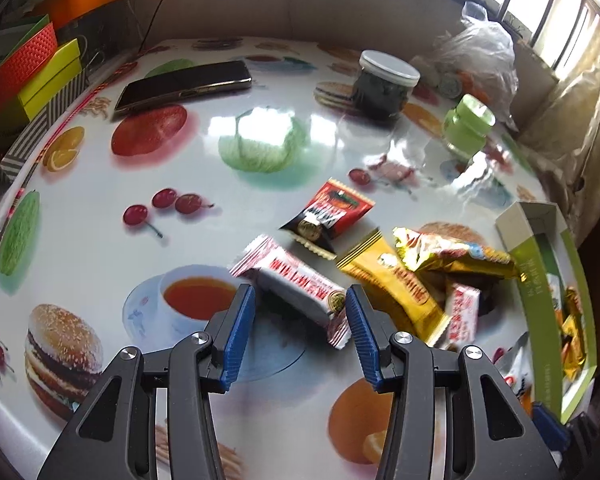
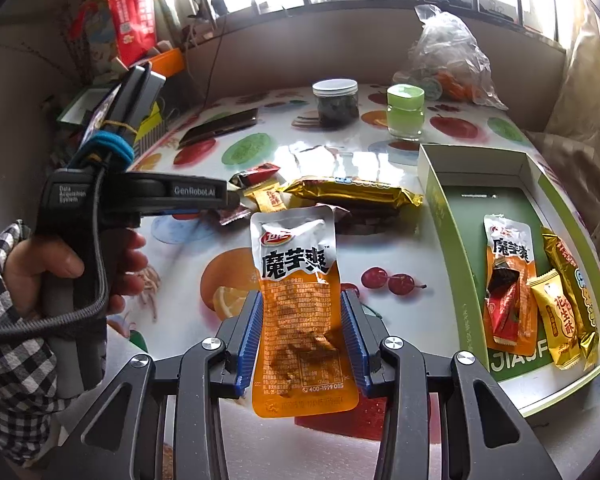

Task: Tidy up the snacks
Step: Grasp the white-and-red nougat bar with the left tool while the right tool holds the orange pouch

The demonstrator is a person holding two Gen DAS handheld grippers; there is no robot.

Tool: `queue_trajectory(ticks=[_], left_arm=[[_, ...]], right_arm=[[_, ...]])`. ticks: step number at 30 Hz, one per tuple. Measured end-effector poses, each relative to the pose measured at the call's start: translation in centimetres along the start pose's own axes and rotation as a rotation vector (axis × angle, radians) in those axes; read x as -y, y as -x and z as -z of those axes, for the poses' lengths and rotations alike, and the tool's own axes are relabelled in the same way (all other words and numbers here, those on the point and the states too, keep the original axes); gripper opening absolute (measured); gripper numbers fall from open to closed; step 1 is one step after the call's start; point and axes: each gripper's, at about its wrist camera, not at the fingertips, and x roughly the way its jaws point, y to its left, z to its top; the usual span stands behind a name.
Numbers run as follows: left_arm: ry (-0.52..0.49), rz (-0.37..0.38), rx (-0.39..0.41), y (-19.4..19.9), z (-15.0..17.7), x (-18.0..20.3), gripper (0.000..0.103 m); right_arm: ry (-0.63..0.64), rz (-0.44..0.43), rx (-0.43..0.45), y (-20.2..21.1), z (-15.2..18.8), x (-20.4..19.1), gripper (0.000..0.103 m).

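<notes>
The right gripper [image 2: 300,316] is clamped on an orange-and-silver pouch [image 2: 296,280], long axis pointing away; the green box [image 2: 456,280] lies just right. The left gripper [image 1: 300,320], jaws apart, straddles a red-and-white wrapped snack [image 1: 296,284] lying diagonally on the table [image 1: 204,160].

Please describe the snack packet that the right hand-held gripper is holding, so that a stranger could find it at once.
Start at the green box on the table's right side; left of it, the right hand-held gripper clamps an orange konjac packet. It alone is lifted, while its twin lies inside the box.
</notes>
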Motion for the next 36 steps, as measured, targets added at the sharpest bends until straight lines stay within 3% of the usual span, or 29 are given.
queue_trajectory(ticks=[8,27,32,36], left_arm=[[0.022,-0.027,-0.001,0.4,0.9,-1.9,0.048],[0.075,0.025,0.025,-0.2,-0.4,-1.8,0.048],[0.139,0.052,0.033,-0.6,-1.1,-2.6,0.048],[0.153,0.031,0.030,-1.2,-1.7,-2.7,0.048]], right_arm=[[-0.004,-0.008,0.000,-0.2,0.0,0.1,0.038],[-0.012,-0.005,-0.003,-0.2,0.0,0.4,0.038],[-0.011,-0.013,-0.007,-0.4,0.1,0.3,0.038],[-0.015,-0.010,-0.009,-0.4,0.0,0.4,0.038]])
